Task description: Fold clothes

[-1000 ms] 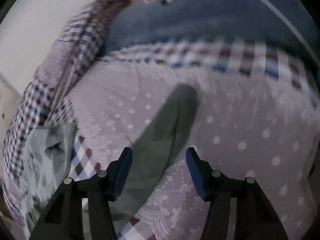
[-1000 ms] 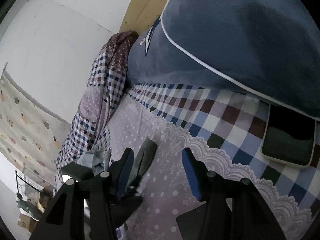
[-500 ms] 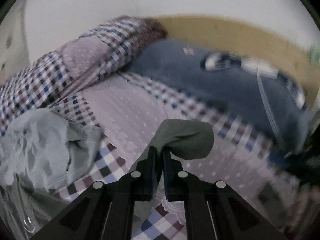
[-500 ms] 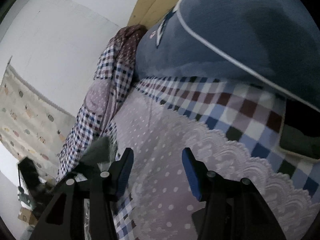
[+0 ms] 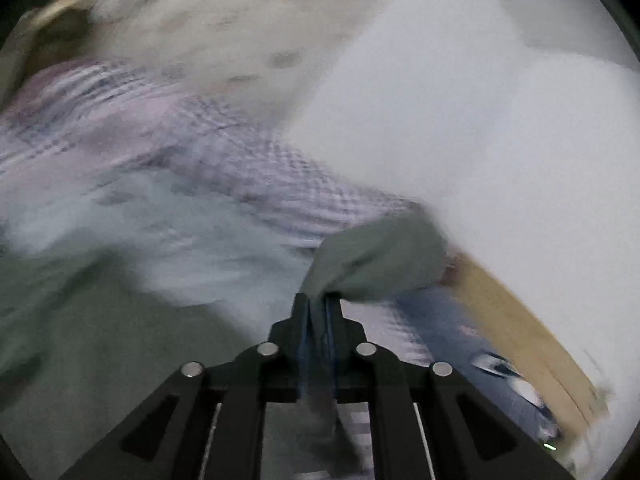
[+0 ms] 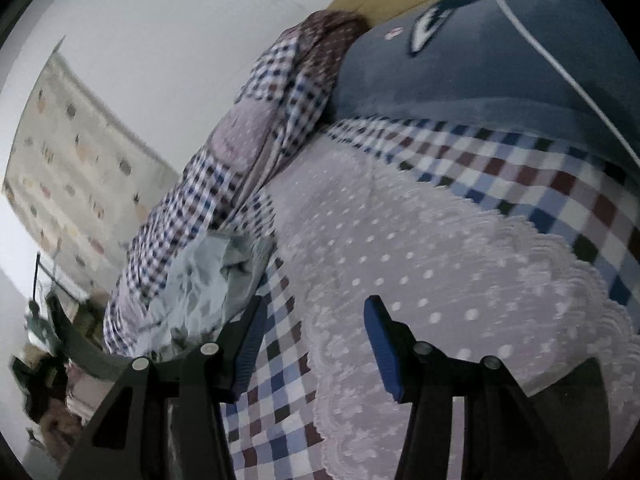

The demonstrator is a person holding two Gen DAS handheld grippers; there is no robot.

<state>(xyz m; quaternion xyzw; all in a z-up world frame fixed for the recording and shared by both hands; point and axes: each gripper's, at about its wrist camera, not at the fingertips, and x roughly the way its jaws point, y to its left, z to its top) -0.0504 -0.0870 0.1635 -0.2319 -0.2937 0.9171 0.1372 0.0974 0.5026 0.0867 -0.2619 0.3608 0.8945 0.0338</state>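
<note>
Left tool (image 5: 319, 300) clenched on soft grey-green garment (image 5: 380, 260) (blurred); right tool (image 6: 316, 320) released above dotted lace bedspread (image 6: 420, 248).

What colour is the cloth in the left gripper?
Grey-green cloth; the left wrist view shows it best.

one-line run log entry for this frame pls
left tool: shut on grey-green cloth garment, lifted, view blurred | right tool: open, empty, above pink dotted bedspread | pale blue crumpled garment: untouched
</note>
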